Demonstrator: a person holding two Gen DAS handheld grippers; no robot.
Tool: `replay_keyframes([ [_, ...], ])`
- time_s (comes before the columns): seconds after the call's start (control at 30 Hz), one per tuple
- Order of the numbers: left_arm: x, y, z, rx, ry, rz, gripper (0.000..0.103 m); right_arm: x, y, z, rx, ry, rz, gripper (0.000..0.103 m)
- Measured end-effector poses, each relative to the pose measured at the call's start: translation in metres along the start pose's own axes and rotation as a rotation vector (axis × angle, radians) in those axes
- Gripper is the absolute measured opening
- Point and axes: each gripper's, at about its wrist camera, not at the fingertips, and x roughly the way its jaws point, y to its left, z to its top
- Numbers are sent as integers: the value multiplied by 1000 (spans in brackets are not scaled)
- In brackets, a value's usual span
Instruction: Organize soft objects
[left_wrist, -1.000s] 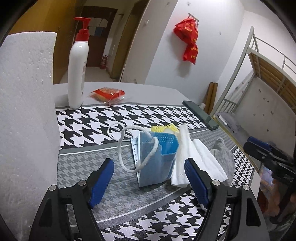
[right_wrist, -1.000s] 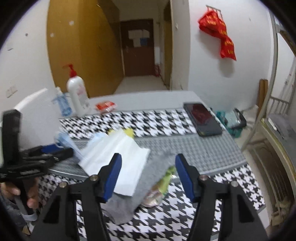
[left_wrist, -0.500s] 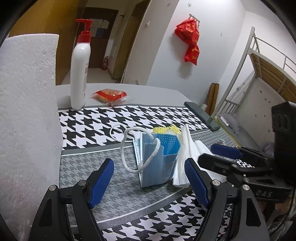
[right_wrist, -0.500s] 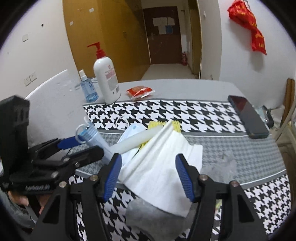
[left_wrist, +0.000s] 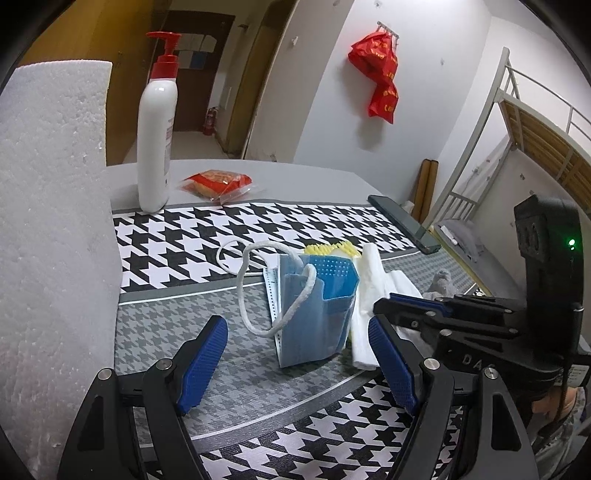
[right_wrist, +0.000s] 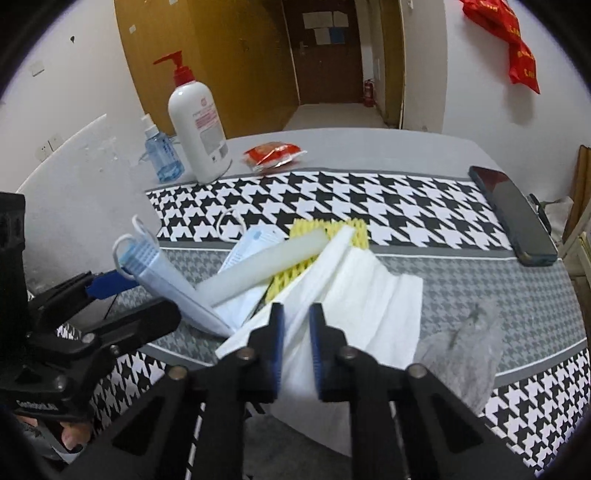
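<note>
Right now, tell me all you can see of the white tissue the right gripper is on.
The white tissue is thin, soft, creased paper, partly folded, its near edge pinched between the right gripper's blue fingers. It drapes over the houndstooth cloth and leans on the yellow foam net, beside the blue face mask.

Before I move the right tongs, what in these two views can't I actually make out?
- Right tongs: right wrist view; the white tissue sits between the pads, but real pinch contact is unclear.
- Grey cloth: blurred there; mostly hidden behind the right tongs in the left wrist view.
- Yellow foam net: largely covered by the tissue and white tube.
- Pump bottle label: too small.
</note>
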Motion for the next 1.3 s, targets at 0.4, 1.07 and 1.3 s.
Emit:
replay_keyframes([
  [0.4, 2, -5, -2, 25, 4, -3, 80, -59, -9, 2, 47, -139, 23, 9],
  [1.07, 18, -4, 1, 30, 45, -33, 15, -72, -21, -27, 81, -104, -17, 15],
  [1.3, 10, -7, 0, 58, 22, -57, 11, -49, -19, -18, 80, -67, -17, 65],
])
